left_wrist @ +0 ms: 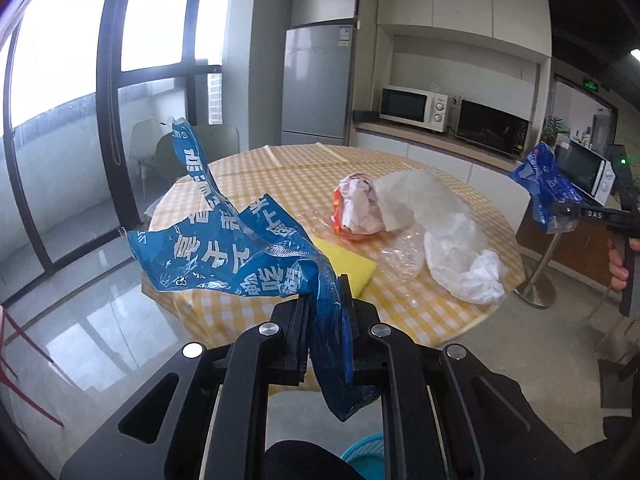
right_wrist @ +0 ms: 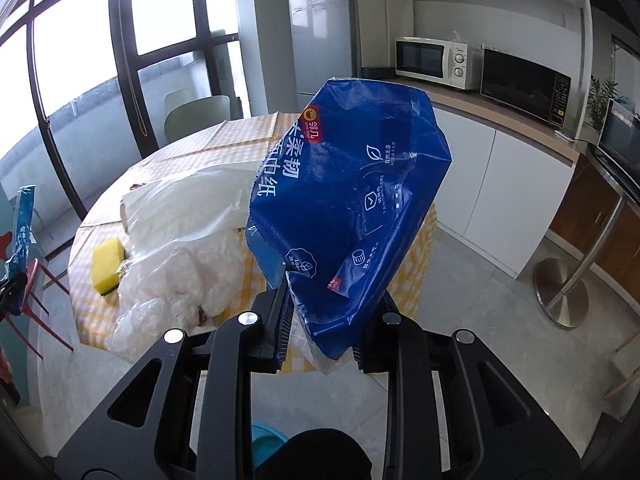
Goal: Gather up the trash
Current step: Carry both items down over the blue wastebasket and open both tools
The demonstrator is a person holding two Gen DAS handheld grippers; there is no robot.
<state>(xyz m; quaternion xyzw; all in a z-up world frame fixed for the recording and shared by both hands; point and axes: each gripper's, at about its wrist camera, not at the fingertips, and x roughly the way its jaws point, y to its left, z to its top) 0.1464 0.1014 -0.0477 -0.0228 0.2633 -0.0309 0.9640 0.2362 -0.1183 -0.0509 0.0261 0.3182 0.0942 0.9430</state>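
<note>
Trash-wise you're about partway, going by what's on the table. Starting on your left: your left gripper (left_wrist: 326, 316) has its fingers clamped on a torn blue wrapper (left_wrist: 224, 248) with white lettering, and it's held up in the air over the near edge of the round table (left_wrist: 280, 160), not resting on anything. Moving right along the checkered cloth, what's left to pick up looks like a yellow sponge (left_wrist: 352, 266) just past your fingers (maybe not trash at all — your call), a crumpled red-and-white wrapper (left_wrist: 358, 210), some clear film (left_wrist: 402, 254) beside it, and a white plastic bag (left_wrist: 460, 252) slumped against a flat white paper piece (left_wrist: 416, 192).

Far right, your right gripper (right_wrist: 322, 318) is pinching a bigger blue tissue pack wrapper (right_wrist: 348, 200) near its lower edge, also held up clear of the table.

So two pieces are in hand and several are still sitting there. Nothing has visibly gone into a bin yet.

Hard to make out: there's a sliver of something teal (left_wrist: 362, 458) down between the gripper bodies, probably a basket or bin, but it's mostly cut off. The big blue wrapper blocks the right side of the table in the right wrist view, so anything behind it is a guess.
</note>
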